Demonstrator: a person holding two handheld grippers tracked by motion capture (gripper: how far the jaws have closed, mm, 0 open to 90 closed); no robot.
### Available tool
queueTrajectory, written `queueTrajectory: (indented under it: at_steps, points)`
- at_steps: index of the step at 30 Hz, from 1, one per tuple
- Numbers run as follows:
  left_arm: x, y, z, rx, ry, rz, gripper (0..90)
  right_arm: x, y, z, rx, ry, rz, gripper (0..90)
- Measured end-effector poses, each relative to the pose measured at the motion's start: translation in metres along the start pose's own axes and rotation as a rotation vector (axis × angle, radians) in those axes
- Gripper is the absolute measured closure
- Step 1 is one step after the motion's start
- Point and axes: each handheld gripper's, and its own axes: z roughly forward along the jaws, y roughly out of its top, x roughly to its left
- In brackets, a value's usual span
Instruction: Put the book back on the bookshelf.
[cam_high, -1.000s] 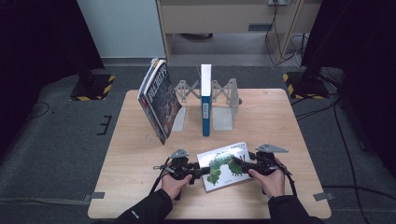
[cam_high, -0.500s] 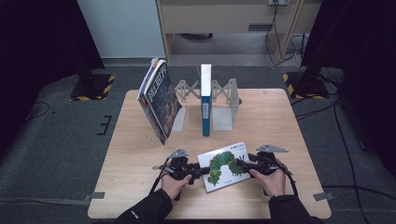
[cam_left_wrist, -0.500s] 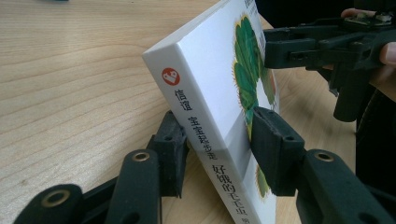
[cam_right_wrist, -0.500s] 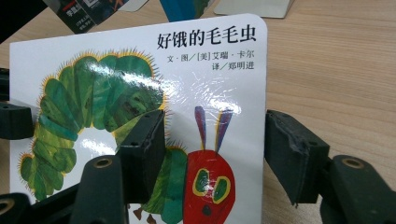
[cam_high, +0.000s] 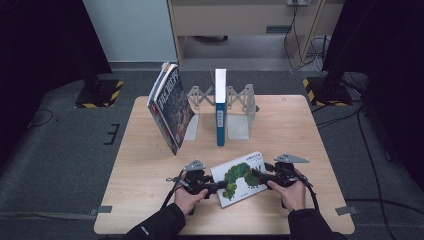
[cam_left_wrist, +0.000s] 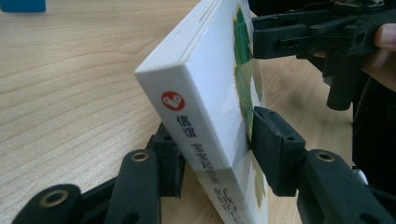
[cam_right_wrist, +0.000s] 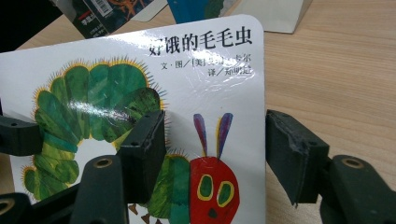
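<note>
Tongs from both sides hold a caterpillar picture book at the counter's near edge: left tongs clamped across its spine, right tongs gripping its opposite edge. Uneven lifting could twist the glossy cover loose.

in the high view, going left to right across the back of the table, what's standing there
Leaning dark-covered book → left metal bookend plate → upright blue-and-white book → right metal bookend plate. All four stand on the wooden table.
</note>
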Motion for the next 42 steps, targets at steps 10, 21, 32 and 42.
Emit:
queueTrajectory:
  at_steps: [10, 21, 32, 42]
  points:
    - [-0.01, 0.001, 0.005, 0.013, -0.022, 0.051, 60.4, 0.004, 0.002, 0.0, -0.024, 0.046, -0.004, 40.4]
    - [-0.019, 0.01, -0.004, 0.015, -0.014, 0.05, 74.2, 0.0, 0.002, -0.003, -0.043, 0.049, 0.0, 38.2]
    - [-0.016, 0.024, -0.021, -0.021, 0.02, 0.023, 74.6, -0.012, 0.002, -0.009, -0.039, -0.045, -0.008, 34.0]
    - [-0.013, 0.038, -0.042, -0.079, 0.072, 0.021, 74.6, -0.033, -0.001, -0.015, 0.036, -0.16, -0.012, 28.2]
